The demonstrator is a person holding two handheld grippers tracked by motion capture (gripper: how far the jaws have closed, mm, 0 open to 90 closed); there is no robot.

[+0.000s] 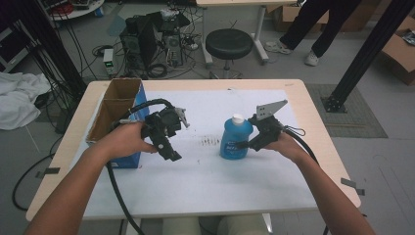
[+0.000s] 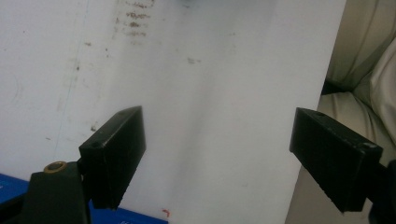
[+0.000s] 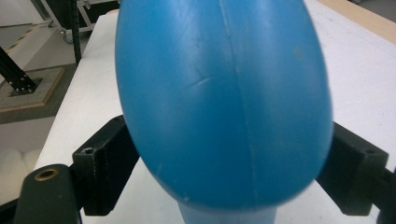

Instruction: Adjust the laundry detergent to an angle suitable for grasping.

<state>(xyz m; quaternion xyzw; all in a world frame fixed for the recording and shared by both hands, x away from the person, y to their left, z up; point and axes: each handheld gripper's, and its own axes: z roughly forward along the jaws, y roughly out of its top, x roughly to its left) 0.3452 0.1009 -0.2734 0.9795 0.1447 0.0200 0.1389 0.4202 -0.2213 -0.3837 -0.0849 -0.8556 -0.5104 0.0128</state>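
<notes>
While the right gripper (image 1: 243, 145) has its two black jaws pressed on either side of the blue plastic bottle with a white cap (image 1: 235, 138), the grip sits low on the bottle's body and the bottle stands upright on the white paper sheet (image 1: 205, 176) covering the table. From the right gripper view the bottle (image 3: 224, 100) bulges between the jaws and hides most of what lies beyond them; cap and label are cut off there, and jaw contact faces are hidden behind its curve. Left gripper (image 1: 169, 147) hangs well apart from the bottle, jaws spread wide with nothing between them, just bare sheet (image 2: 210, 116) below in the left gripper view. Just beside the left gripper, on the side away from the bottle, sits an open cardboard box with blue sides (image 1: 115, 110), its inside mostly hidden by the hand (image 1: 128, 139). Smudges on the sheet (image 1: 211, 142) lie between the grippers, too small to read.
</notes>
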